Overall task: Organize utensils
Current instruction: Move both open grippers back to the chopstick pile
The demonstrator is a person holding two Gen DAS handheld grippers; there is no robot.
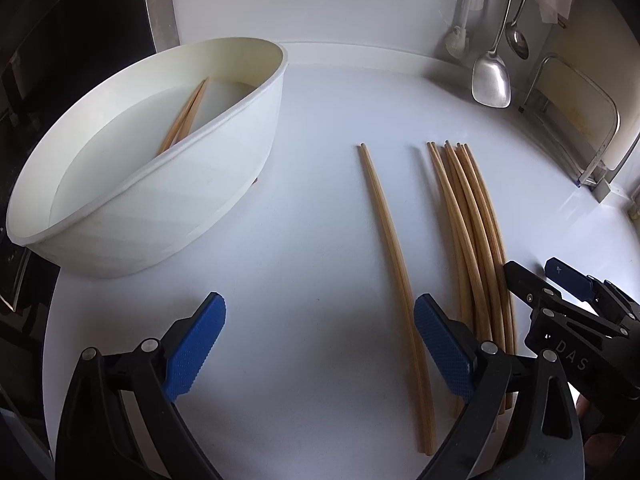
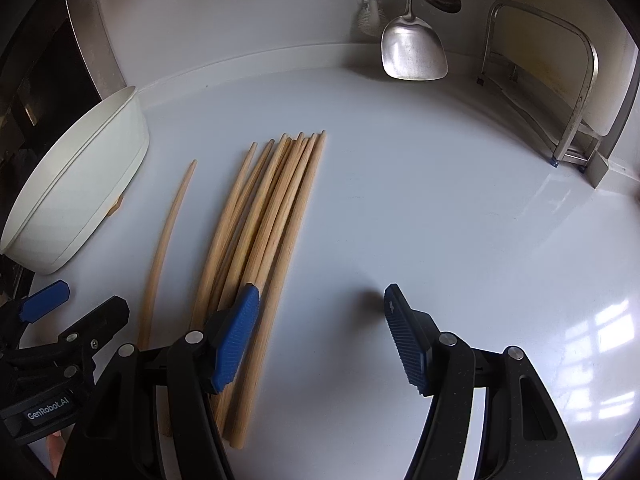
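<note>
1. "GenRobot.AI" is printed in pale letters on the black body of the left tool (image 2: 44, 304), at the lower left of the right wrist view.
2. "DAS" is printed in faint letters on the black body of the right tool (image 1: 560, 280), at the lower right of the left wrist view.

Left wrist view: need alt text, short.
Open left gripper hovers over a white counter, with a pair of chopsticks lying just inside its right finger and a loose bundle farther right. A white tub at left holds two more chopsticks; the right gripper shows at the right edge.
</note>
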